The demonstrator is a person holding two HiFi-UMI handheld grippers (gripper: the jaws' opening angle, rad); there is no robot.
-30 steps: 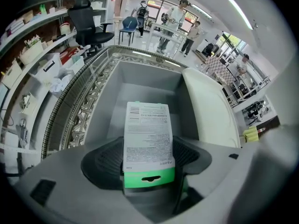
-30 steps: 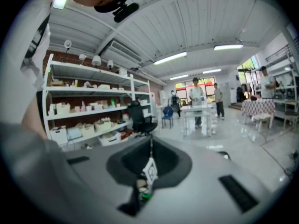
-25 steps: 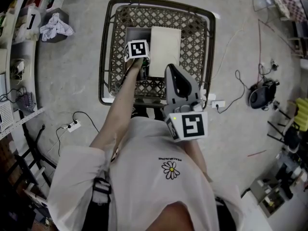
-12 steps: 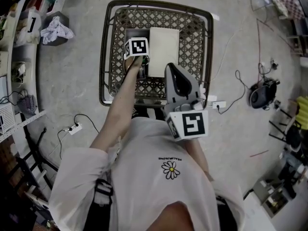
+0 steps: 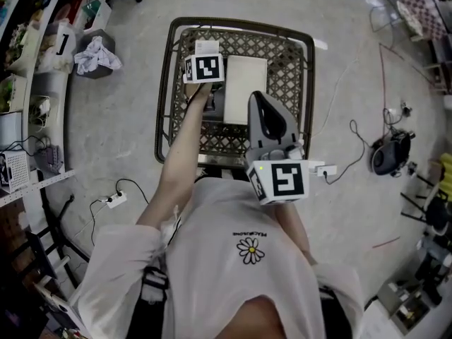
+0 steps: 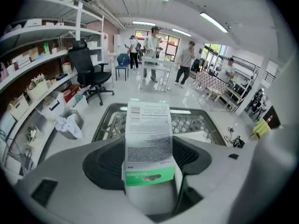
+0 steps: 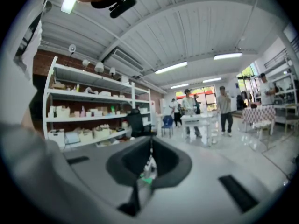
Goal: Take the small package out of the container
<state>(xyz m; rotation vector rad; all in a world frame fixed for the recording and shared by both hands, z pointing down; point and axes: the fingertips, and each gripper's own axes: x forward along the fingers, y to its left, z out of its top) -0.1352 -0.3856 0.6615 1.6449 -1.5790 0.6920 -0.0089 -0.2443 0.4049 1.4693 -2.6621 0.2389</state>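
**Workshop floor, basket below: small package in the left jaws**

Clamped from both sides, the small package (image 6: pixel 148 143) sits with its lower end between the jaws of the left gripper (image 6: pixel 149 164). It is a white carton with a printed label and a green band, and most of it stands out beyond the jaws. It hangs over the far-left part of the lattice basket (image 5: pixel 296 62), which rests on the pale floor and holds a flat white box (image 5: pixel 245 80). The right gripper (image 7: pixel 148 167) is pressed together on nothing, raised by the person's chest.

The carton looks light, stiff and smooth-faced. Gripping across its flat sides seems sound, though a hard squeeze might dent it. In the head view only a sliver shows past the marker cube, so I cannot tell whether it is clear of the rim.
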